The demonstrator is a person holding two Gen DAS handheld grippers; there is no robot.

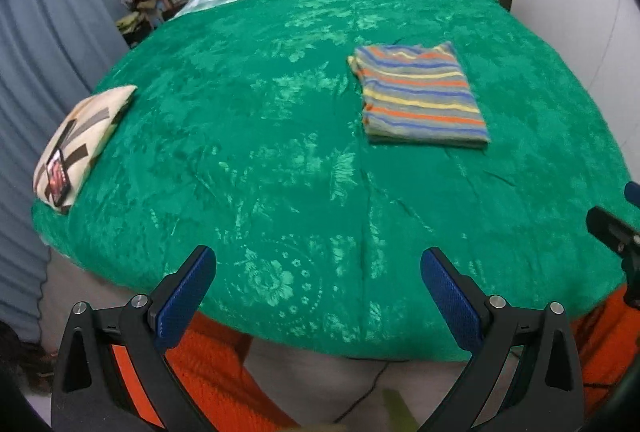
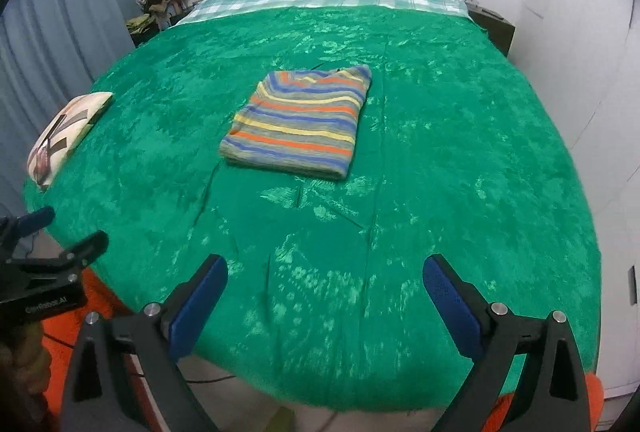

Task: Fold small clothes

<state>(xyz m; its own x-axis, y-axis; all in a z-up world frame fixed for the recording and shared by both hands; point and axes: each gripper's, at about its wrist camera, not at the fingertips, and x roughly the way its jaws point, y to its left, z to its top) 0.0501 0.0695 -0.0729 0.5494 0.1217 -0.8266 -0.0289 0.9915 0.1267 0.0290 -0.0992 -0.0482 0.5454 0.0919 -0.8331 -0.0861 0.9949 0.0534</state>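
The striped knit shirt (image 2: 298,122) is lying folded into a flat rectangle on the green bedspread (image 2: 440,152), well apart from both my grippers. I am judging it light, soft and limp; it will sag unless taken by a folded edge or two corners. My left gripper (image 1: 318,292) is standing with jaws spread wide, holding nothing. My right gripper (image 2: 326,296) is likewise standing spread wide, touching nothing.

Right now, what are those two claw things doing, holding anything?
Left gripper: open, holding nothing.
Right gripper: open, holding nothing.
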